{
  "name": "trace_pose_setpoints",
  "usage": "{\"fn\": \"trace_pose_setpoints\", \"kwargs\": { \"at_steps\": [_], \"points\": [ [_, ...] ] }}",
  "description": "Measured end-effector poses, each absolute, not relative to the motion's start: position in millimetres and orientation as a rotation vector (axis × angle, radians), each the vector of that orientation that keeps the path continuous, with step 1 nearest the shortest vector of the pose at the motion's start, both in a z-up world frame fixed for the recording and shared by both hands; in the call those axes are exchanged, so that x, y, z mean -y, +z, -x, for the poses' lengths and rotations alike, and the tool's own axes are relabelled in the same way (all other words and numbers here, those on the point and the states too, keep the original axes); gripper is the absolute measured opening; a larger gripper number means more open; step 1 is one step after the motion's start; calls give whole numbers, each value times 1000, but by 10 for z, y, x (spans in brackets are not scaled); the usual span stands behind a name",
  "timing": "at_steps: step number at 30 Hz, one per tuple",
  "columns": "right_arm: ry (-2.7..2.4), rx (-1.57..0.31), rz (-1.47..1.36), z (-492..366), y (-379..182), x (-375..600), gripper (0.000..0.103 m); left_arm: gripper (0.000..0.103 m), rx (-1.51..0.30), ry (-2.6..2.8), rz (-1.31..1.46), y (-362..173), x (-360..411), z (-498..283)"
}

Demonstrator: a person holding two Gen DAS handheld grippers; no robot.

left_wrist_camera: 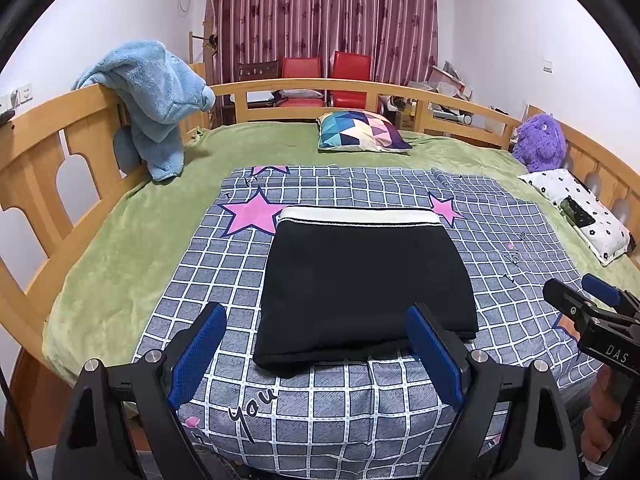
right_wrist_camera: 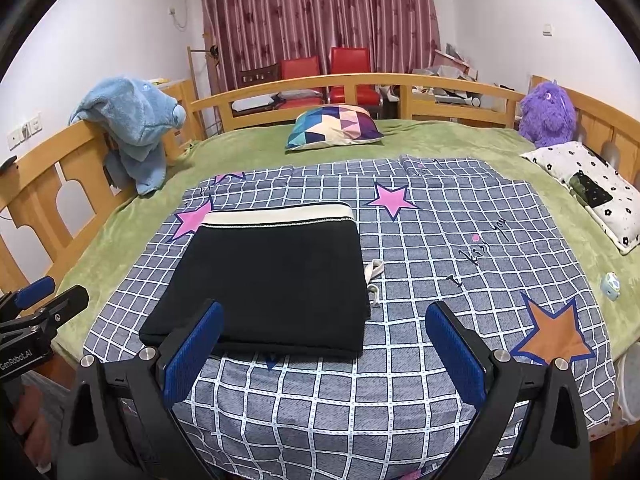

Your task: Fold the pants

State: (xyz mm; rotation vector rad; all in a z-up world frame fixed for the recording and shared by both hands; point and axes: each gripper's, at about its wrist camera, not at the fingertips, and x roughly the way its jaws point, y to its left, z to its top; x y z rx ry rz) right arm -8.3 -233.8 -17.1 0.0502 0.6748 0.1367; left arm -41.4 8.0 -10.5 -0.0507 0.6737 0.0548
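The left gripper (left_wrist_camera: 316, 346) and right gripper (right_wrist_camera: 324, 346) both hover with blue-padded jaws spread wide, holding nothing. Just ahead lie the black knit pants with a cream waistband (left_wrist_camera: 360, 276), folded into a neat rectangle on the grey checked star-print sheet (left_wrist_camera: 352, 404). The folding looks finished; any last touch should only press edges flat, tucking in the loose pale drawstring (right_wrist_camera: 375, 280).
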Motion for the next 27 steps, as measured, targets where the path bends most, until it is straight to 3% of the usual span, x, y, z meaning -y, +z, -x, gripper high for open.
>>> {"fn": "trace_pose_setpoints", "kwargs": {
  "at_steps": [27],
  "points": [
    [133, -674, -44, 95, -167, 2334, 99, 91, -646, 53, 75, -63, -36, 470]
  ]
}}
